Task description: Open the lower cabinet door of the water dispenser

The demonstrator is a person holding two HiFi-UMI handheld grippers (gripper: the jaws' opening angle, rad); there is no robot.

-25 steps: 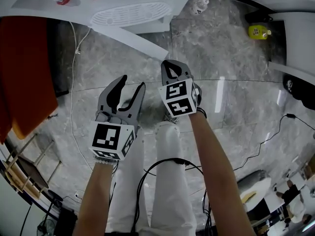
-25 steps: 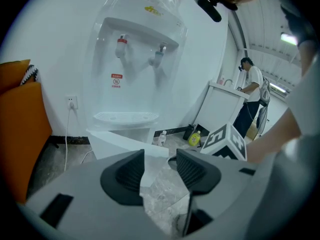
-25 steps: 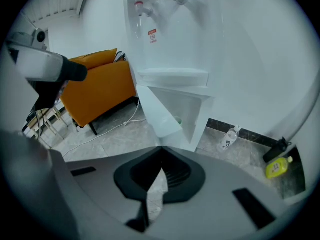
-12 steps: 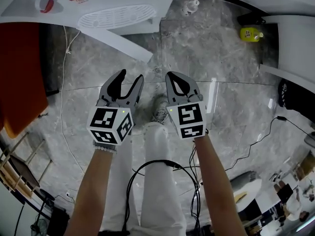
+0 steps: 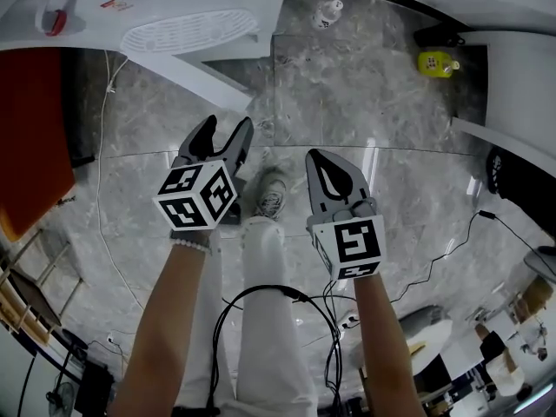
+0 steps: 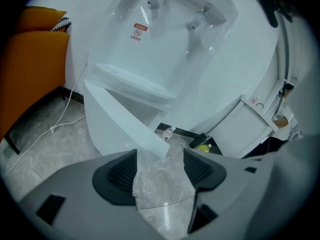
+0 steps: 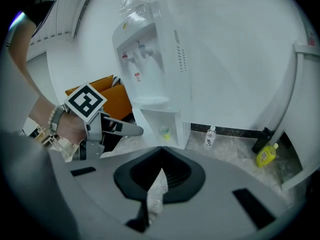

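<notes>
1. Head view: our left gripper [image 5: 224, 135] is opening with nothing between its jaws; our right gripper [image 5: 320, 159] is clenched.
2. Left gripper view: the lower cabinet door [image 6: 120, 124] hangs open beyond our spread jaws.
3. Right gripper view: our jaws meet; the water dispenser [image 7: 150, 49] stands ahead.

The left gripper [image 5: 228, 129] is opening its empty fingers [image 6: 117, 171], the right gripper [image 5: 318, 160] has its own pressed together, both angled downward.

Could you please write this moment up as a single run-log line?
lower cabinet door: swung open | left gripper: jaws opening, nothing between | right gripper: shut, empty
</notes>
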